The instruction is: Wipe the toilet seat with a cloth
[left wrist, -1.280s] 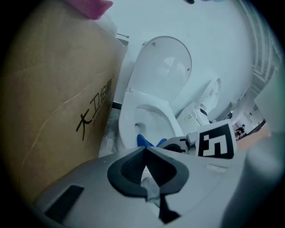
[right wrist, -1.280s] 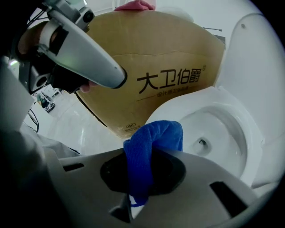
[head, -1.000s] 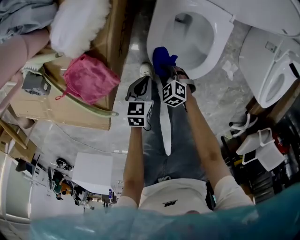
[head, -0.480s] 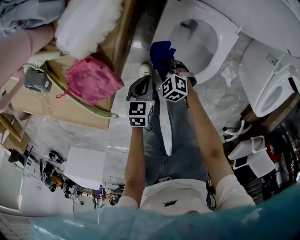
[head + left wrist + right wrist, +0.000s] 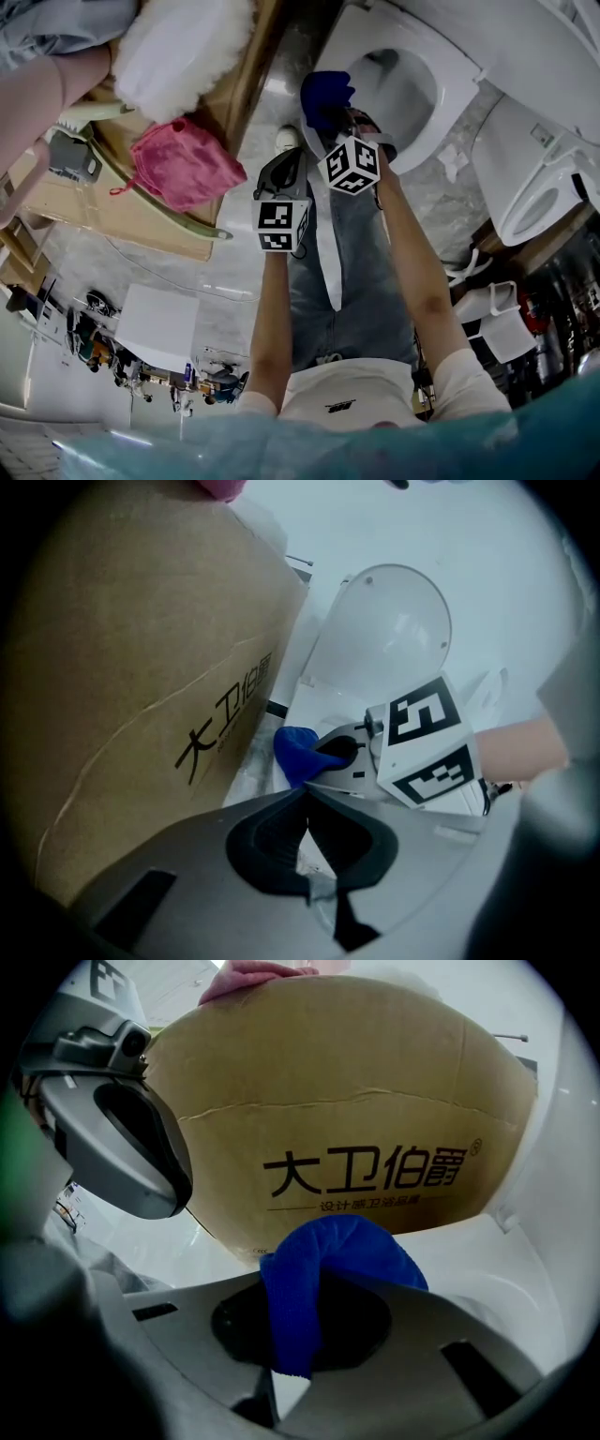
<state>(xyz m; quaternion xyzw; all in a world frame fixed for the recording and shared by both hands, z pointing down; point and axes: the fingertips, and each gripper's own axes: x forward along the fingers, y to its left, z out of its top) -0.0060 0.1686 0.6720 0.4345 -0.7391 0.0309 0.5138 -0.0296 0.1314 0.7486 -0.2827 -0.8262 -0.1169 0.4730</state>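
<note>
Right tool (image 5: 298,1335) advanced, clamping blue cloth (image 5: 342,1246)

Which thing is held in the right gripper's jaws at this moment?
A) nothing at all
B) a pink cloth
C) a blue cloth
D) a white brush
C: the right gripper view shows the blue cloth pinched between the jaws of the right gripper, with a fold bulging out in front of them.
</note>
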